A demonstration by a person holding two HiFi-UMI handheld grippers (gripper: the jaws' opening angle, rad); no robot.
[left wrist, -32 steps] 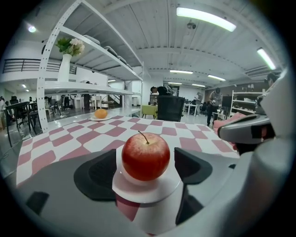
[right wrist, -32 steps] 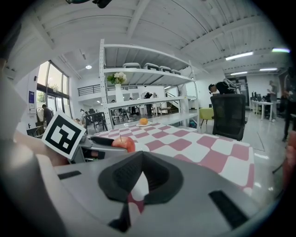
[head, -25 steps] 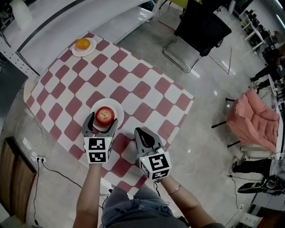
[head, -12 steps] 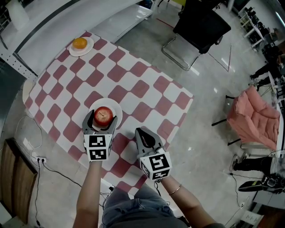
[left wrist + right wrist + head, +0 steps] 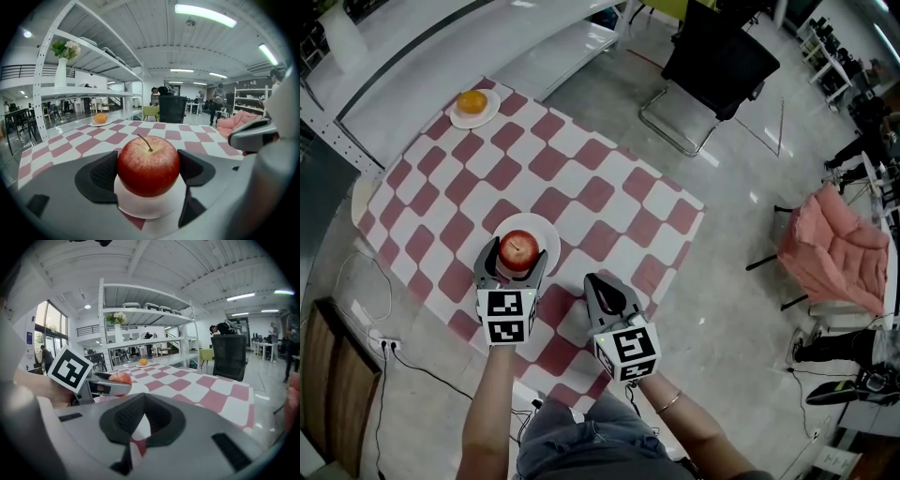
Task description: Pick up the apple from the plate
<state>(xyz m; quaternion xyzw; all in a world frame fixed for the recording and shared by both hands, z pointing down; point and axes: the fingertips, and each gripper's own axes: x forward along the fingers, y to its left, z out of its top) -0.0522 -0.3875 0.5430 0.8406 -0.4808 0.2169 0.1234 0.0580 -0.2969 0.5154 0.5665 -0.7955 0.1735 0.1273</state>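
A red apple (image 5: 518,251) with a short stem sits over a white plate (image 5: 540,232) on the red-and-white checked table. My left gripper (image 5: 514,257) is shut on it, and the dark pads (image 5: 100,176) press against both sides of the apple (image 5: 148,165) in the left gripper view. The plate (image 5: 149,207) shows white just beneath the fruit. I cannot tell whether the apple touches it. My right gripper (image 5: 599,279) hovers over the table's near edge to the right of the plate, shut and holding nothing. The right gripper (image 5: 142,400) view shows the apple (image 5: 121,377) off to its left.
A small plate with an orange (image 5: 472,101) stands at the table's far left corner. A white bench and metal shelving run behind the table. A black chair (image 5: 712,70) and a pink chair (image 5: 830,258) stand on the floor to the right. Cables and a power strip (image 5: 380,337) lie at lower left.
The head view has shifted slightly, so the table sits a little lower in frame. The left gripper stays round the apple. The right gripper has not moved.
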